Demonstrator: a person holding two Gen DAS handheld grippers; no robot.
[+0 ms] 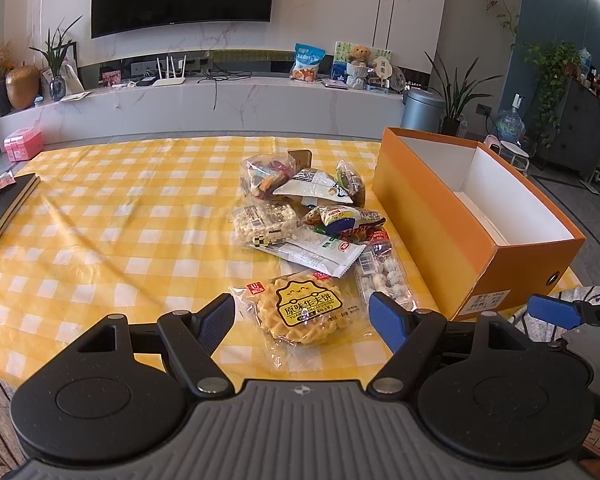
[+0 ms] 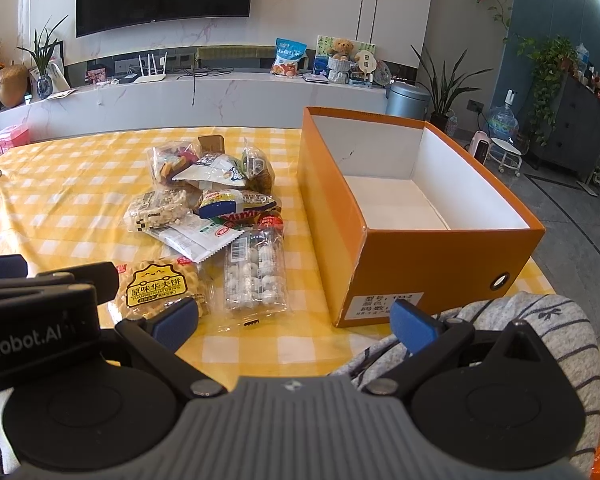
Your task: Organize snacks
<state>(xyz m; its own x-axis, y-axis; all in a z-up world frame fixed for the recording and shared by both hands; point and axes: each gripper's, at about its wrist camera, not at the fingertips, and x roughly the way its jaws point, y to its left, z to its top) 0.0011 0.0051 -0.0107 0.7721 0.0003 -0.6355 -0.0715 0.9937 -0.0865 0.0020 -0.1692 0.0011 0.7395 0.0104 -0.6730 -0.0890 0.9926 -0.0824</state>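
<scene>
From the left wrist, the left gripper [image 1: 304, 320] hangs released, straddling the waffle cookie pack [image 1: 306, 312], likely the first pick. From the right wrist, the right gripper [image 2: 294, 322] is released too; the orange box [image 2: 400, 248] waits empty, right of the snack pile [image 2: 212, 208].

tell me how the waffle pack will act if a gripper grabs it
The waffle pack is likely light, since it lies flat in thin clear film. The glossy wrapper looks slippery, so it may slide on the tablecloth. The lattice biscuit inside is probably brittle and could crack under a hard squeeze.
</scene>
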